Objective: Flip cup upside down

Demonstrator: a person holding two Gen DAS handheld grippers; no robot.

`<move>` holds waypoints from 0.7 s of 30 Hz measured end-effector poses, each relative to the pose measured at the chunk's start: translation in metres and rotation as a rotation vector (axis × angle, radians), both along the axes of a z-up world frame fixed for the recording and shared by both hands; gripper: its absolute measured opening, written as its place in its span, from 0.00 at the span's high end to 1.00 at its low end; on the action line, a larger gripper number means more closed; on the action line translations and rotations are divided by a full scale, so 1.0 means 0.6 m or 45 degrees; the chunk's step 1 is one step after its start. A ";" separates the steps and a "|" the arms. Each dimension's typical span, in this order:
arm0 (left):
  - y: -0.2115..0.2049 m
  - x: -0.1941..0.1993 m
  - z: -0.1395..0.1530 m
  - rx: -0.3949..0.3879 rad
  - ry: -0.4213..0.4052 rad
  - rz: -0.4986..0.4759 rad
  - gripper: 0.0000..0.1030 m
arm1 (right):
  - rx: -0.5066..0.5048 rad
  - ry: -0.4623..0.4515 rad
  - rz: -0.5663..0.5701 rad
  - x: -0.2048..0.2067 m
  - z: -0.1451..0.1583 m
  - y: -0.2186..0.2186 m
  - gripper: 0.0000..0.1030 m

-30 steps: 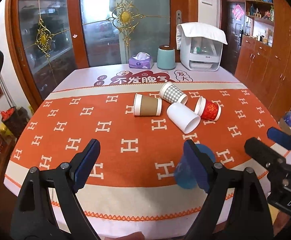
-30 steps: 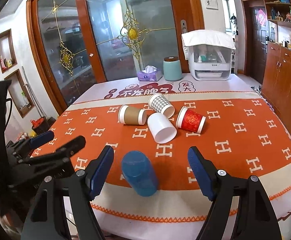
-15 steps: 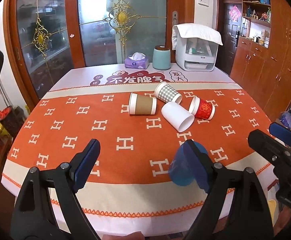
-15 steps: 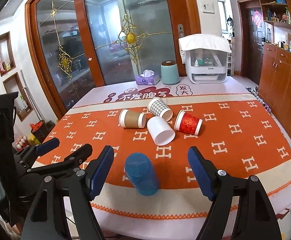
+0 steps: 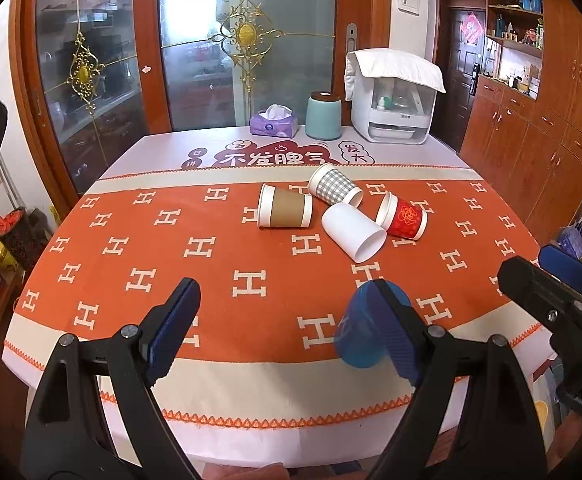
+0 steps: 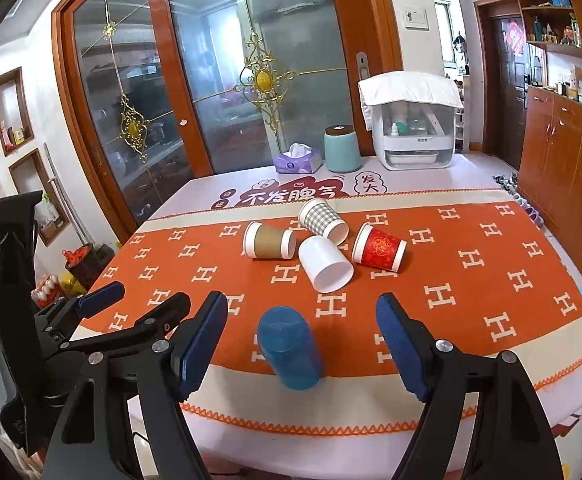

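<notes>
The blue cup (image 6: 290,354) stands mouth-down near the front edge of the table (image 6: 471,392), where the orange cloth meets its cream border. From the left wrist view its right side is hidden behind that gripper's right finger, so only part of the cup (image 5: 354,340) shows there.

The right gripper (image 6: 302,340) hangs above the near edge with jaws spread wide, one finger on either side of the blue cup and neither touching it. The left gripper (image 5: 289,326) is likewise wide open and holds nothing; it sits to the left of the blue cup.

Farther back, four paper cups lie on their sides in a cluster: a brown cup (image 6: 270,241), a checked cup (image 6: 323,220), a white cup (image 6: 325,264) and a red cup (image 6: 379,249). Whether they touch one another cannot be settled.

At the far end stand a tissue box (image 6: 298,159), a teal canister (image 6: 342,149) and a white appliance (image 6: 413,128) with a cloth draped over its top; its contents are too small to read.
</notes>
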State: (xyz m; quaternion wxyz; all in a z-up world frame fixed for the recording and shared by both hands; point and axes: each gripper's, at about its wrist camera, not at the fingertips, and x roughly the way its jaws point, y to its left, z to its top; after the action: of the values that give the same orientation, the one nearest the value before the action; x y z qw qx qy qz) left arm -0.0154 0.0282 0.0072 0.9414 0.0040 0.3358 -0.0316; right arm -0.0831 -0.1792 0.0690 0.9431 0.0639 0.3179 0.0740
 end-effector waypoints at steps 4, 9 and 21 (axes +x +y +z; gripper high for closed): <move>0.000 -0.006 0.001 0.001 -0.002 -0.002 0.19 | -0.002 -0.003 0.002 -0.003 0.001 0.001 0.23; 0.001 -0.012 0.004 -0.001 -0.004 0.006 0.19 | -0.003 -0.006 0.010 -0.007 0.004 0.002 0.22; 0.005 -0.030 0.011 0.003 -0.015 0.007 0.19 | 0.008 -0.015 0.015 -0.022 0.010 0.008 0.21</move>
State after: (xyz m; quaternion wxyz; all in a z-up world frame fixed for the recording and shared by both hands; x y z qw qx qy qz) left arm -0.0334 0.0312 0.0141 0.9434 0.0042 0.3304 -0.0286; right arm -0.0965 -0.1747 0.0752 0.9443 0.0646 0.3124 0.0810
